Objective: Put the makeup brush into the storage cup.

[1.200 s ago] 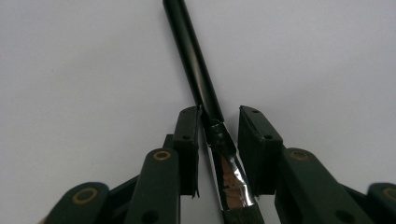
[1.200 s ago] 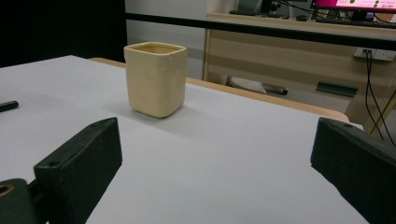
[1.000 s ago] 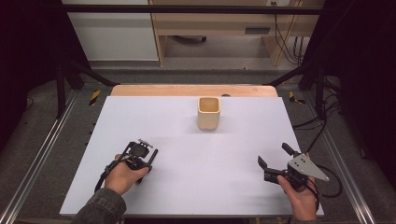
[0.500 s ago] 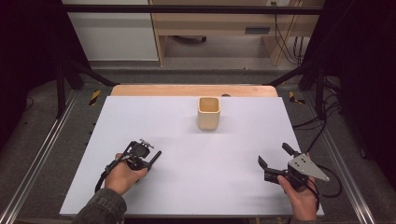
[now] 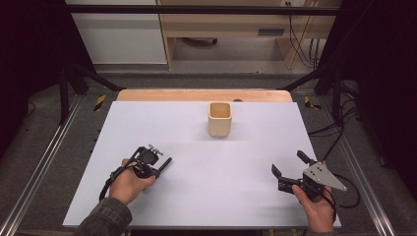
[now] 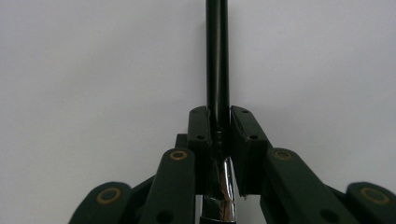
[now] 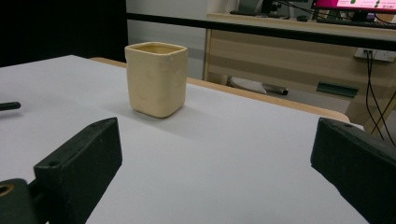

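Observation:
My left gripper (image 5: 156, 164) rests low on the white table (image 5: 196, 196) at the front left, shut on a black pen (image 5: 166, 162) that pokes out toward the right. In the left gripper view the pen (image 6: 217, 70) runs straight up between the closed pads, and its chrome section shows below them. A cream square cup (image 5: 220, 119) stands upright toward the back of the table, empty as far as I can see. My right gripper (image 5: 287, 162) hovers at the front right, open and holding nothing. In its own view the cup (image 7: 156, 79) stands ahead and to the left of the right gripper (image 7: 217, 135).
A wooden strip (image 5: 204, 95) borders the table's far edge. Metal rails (image 5: 34, 177) run along both sides, with cables (image 5: 339, 132) on the floor at the right. A desk (image 7: 299, 56) stands beyond the table. The pen's tip (image 7: 9, 106) shows at the far left of the right gripper view.
The left gripper with the pen has turned and shifted only slightly. The right gripper and the cup have stayed where they were.

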Demonstrator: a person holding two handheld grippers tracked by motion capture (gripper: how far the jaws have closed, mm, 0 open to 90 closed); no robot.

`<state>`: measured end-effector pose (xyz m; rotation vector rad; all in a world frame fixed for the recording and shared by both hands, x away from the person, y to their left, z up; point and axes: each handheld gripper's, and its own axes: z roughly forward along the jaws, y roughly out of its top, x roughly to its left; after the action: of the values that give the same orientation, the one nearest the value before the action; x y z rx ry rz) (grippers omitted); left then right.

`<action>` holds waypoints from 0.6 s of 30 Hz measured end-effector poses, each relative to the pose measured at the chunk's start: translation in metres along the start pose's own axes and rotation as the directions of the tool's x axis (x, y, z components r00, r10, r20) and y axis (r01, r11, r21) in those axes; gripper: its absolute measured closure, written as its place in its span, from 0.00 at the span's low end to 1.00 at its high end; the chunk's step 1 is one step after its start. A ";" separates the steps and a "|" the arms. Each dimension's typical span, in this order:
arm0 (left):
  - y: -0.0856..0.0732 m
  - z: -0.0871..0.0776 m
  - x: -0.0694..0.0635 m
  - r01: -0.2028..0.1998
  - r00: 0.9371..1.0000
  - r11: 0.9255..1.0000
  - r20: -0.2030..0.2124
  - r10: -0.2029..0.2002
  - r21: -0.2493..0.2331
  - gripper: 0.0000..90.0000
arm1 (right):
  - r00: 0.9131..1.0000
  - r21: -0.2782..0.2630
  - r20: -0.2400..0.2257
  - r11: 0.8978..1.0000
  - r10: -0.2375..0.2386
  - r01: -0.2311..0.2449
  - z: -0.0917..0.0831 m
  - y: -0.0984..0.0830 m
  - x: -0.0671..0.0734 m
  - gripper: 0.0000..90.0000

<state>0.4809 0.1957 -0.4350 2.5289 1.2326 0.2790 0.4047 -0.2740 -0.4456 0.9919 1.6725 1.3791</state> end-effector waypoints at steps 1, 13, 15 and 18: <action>0.001 -0.001 0.000 -0.004 1.000 1.000 -0.002 0.004 -0.004 0.87 | 1.000 0.000 0.000 1.000 -0.002 0.002 0.000 0.000 0.000 0.03; 0.029 -0.025 -0.002 -0.110 0.994 0.993 0.019 0.111 -0.042 0.87 | 0.999 0.030 -0.003 0.999 -0.044 0.044 0.004 0.002 0.011 0.03; 0.035 -0.029 -0.005 -0.130 0.991 0.990 0.029 0.132 -0.056 0.87 | 0.998 0.039 -0.002 0.997 -0.069 0.069 0.006 0.004 0.015 0.03; 0.044 -0.035 -0.009 -0.162 0.986 0.984 0.037 0.165 -0.072 0.87 | 0.993 0.051 -0.012 0.991 -0.120 0.120 0.008 0.006 0.023 0.03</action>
<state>0.4964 0.1698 -0.3873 2.5659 0.9845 0.2981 0.4033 -0.2494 -0.4421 0.8997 1.7529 1.2691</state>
